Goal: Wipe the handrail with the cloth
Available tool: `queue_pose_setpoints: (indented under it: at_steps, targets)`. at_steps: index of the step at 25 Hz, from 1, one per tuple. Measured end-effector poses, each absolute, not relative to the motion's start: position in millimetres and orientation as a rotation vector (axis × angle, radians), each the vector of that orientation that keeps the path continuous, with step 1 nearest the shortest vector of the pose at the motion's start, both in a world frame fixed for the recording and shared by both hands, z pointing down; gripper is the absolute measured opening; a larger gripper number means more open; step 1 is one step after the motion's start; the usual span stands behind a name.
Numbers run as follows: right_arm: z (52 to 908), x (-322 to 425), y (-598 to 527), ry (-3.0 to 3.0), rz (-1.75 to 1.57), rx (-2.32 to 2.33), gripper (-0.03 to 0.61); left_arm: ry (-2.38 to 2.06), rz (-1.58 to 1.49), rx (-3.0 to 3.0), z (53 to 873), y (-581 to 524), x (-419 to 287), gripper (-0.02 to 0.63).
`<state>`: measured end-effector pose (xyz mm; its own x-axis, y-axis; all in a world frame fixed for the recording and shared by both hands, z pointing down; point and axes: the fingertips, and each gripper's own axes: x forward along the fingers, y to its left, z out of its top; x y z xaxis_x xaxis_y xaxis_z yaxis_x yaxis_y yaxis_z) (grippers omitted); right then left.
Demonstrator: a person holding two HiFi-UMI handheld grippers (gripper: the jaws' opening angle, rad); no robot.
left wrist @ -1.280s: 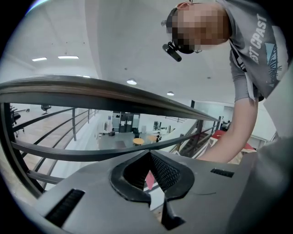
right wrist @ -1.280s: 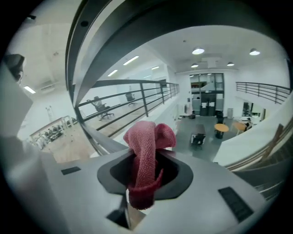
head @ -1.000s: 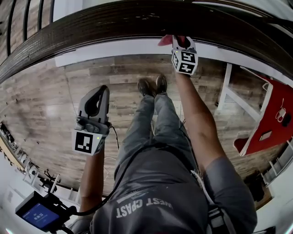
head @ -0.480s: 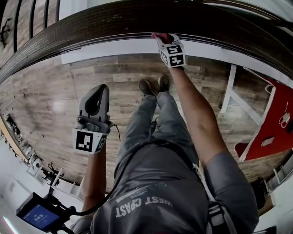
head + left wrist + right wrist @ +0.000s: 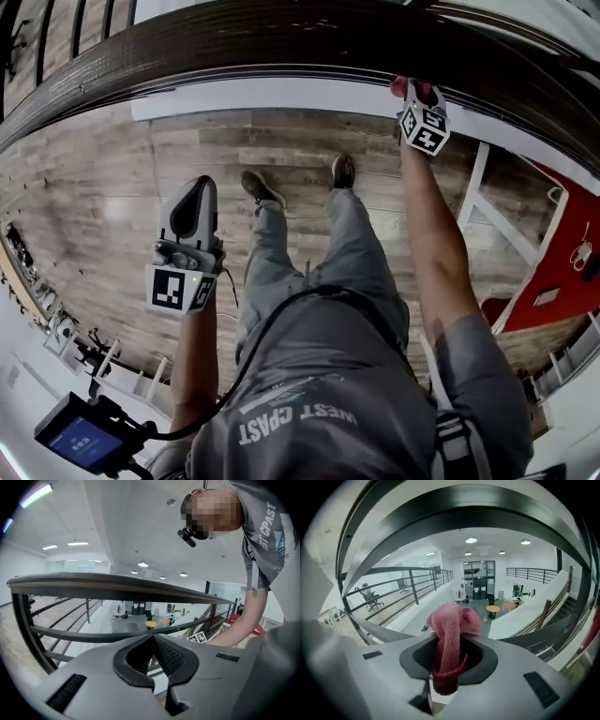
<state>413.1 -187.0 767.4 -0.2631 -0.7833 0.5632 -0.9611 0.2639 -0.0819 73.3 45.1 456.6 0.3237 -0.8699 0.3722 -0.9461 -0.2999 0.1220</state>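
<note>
Wood-plank floor (image 5: 112, 187); red surface (image 5: 558, 258) at right; small blue-lit screen (image 5: 80, 441) lower left.

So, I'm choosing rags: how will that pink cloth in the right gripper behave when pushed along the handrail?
Probably floppy: the pink cloth bunches and droops over the right gripper, whose jaws are shut on it. Its coarse knit likely drags rather than slips on the handrail.

The cloth (image 5: 450, 639) is a coarse pink knit, the handrail (image 5: 281, 42) dark and grain-streaked, the floor (image 5: 94, 206) matt wood planks.
</note>
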Motion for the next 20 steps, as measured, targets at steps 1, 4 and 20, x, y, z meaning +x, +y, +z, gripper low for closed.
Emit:
queue_pose_setpoints:
  at_steps: [1, 4, 20]
  targets:
    - [766, 402, -189, -2.145, 0.607, 1.570, 0.081, -1.626, 0.347, 2.260, 458, 44, 69, 0.006]
    - [768, 335, -205, -2.259, 0.628, 1.420, 0.081, -1.562, 0.428, 2.328, 466, 24, 57, 0.006]
    - [765, 110, -167, -2.104, 0.520, 1.532, 0.081, -1.536, 0.328, 2.303, 501, 83, -222, 0.006]
